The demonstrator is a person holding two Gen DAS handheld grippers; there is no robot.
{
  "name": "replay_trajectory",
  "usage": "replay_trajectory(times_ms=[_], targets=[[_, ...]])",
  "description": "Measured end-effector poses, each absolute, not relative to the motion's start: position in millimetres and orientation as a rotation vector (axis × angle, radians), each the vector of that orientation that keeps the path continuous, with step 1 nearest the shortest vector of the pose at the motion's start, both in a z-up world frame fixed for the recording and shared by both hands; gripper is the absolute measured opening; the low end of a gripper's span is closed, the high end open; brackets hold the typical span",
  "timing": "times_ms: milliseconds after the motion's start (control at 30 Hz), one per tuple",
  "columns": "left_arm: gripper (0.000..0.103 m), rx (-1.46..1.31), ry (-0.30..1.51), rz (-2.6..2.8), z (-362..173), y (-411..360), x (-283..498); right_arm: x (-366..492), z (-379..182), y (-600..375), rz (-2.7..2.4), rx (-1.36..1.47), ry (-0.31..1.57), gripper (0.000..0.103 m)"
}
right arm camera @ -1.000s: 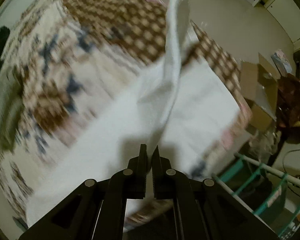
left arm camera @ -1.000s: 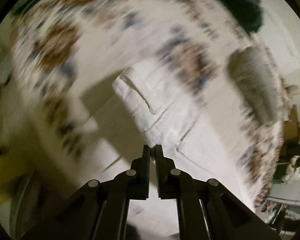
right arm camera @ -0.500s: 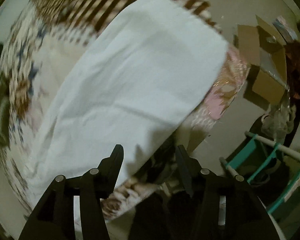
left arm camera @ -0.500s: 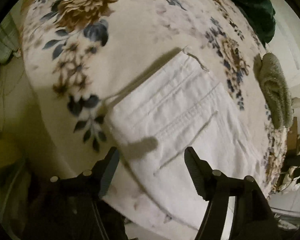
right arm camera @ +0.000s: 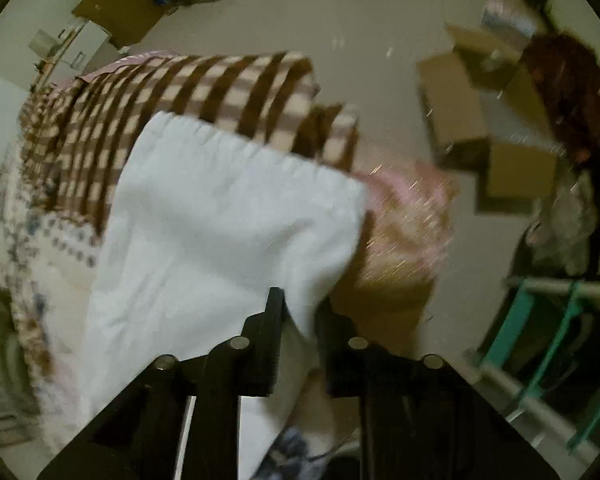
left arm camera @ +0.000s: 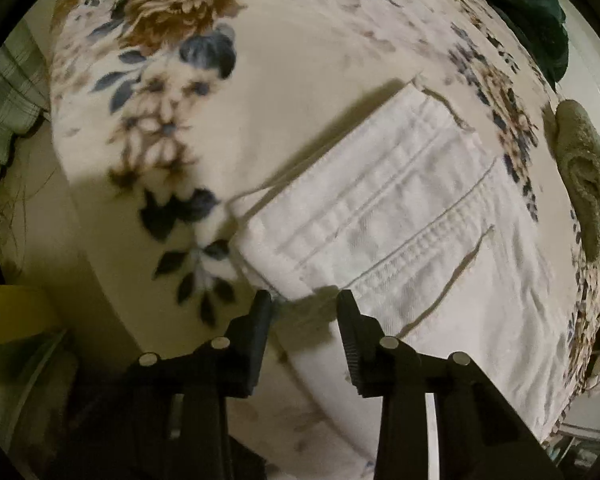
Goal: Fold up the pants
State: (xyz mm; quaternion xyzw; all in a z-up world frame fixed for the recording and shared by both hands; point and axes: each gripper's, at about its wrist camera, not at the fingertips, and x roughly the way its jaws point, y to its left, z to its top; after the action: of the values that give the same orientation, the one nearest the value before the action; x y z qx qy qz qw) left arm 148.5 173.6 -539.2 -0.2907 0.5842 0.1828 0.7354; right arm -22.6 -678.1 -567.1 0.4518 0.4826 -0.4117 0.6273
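White pants (left arm camera: 400, 240) lie flat on a floral blanket (left arm camera: 180, 80) on the bed. The waistband end with its drawstring (left arm camera: 256, 200) is in the left wrist view. My left gripper (left arm camera: 304, 304) is open, its jaws either side of the near waistband corner. In the right wrist view the white leg end (right arm camera: 220, 220) lies over a brown checked blanket (right arm camera: 220, 88). My right gripper (right arm camera: 300, 308) is open with the near edge of the cloth between its jaws, not pinched.
An olive rolled cloth (left arm camera: 588, 184) and a dark green garment (left arm camera: 532, 4) lie at the far side of the bed. Cardboard boxes (right arm camera: 480, 120) and a teal rack (right arm camera: 548, 340) stand on the floor beyond the bed's edge.
Both grippers were shut on the pants a second ago, lifting them. They let go, opened wide, and the pants now lie flat. Both grippers have since moved in to the cloth's near edge, jaws narrower.
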Motion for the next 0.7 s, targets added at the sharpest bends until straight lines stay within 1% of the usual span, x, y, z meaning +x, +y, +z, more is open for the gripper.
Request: replay_trajectory(times_ms=[67,133,167,200,233,300,367,433,467,500,567,600,700], targets=[[0.032,-0.595,1.296,0.377,-528.8,164.0,149.0,-28.7,-567.1,-686.4,-0.939,1.068,1.082,0.016],[0.046,-0.527,1.344,0.358,-518.7,146.6,152.3,-33.6,-568.8,-690.3,-0.886,1.130,1.066,0.030],[0.062,-0.475,1.347,0.343,-509.2,131.7,153.8,-41.3,-570.6,-694.5,-0.851,1.170,1.045,0.052],[0.073,-0.449,1.336,0.324,-502.1,121.2,154.7,-48.2,-573.1,-696.7,-0.818,1.206,1.021,0.070],[0.075,-0.416,1.320,0.287,-491.8,102.4,156.4,-55.0,-575.7,-699.1,-0.788,1.232,1.000,0.072],[0.077,-0.330,1.306,0.195,-477.2,57.0,160.6,-62.8,-584.3,-703.2,-0.769,1.239,1.010,0.072],[0.077,-0.259,1.313,0.101,-473.9,15.0,169.5,-71.0,-590.4,-710.1,-0.756,1.267,0.945,0.071],[0.078,-0.155,1.333,-0.002,-479.3,-40.6,177.9,-76.8,-588.3,-719.9,-0.750,1.267,0.865,0.060],[0.078,-0.118,1.343,-0.033,-482.9,-61.5,183.7,-76.5,-587.0,-723.9,-0.732,1.267,0.833,0.048],[0.078,-0.069,1.358,-0.077,-490.6,-92.2,187.3,-75.7,-582.0,-723.1,-0.719,1.263,0.811,0.048],[0.077,-0.046,1.383,-0.142,-500.7,-125.6,185.8,-73.6,-581.1,-728.8,-0.651,1.280,0.768,0.048],[0.078,-0.038,1.401,-0.191,-508.5,-149.9,186.4,-71.2,-583.7,-730.0,-0.618,1.292,0.768,0.050],[0.078,0.025,1.443,-0.261,-528.3,-197.6,185.0,-67.9,-594.6,-735.2,-0.563,1.297,0.800,0.050]])
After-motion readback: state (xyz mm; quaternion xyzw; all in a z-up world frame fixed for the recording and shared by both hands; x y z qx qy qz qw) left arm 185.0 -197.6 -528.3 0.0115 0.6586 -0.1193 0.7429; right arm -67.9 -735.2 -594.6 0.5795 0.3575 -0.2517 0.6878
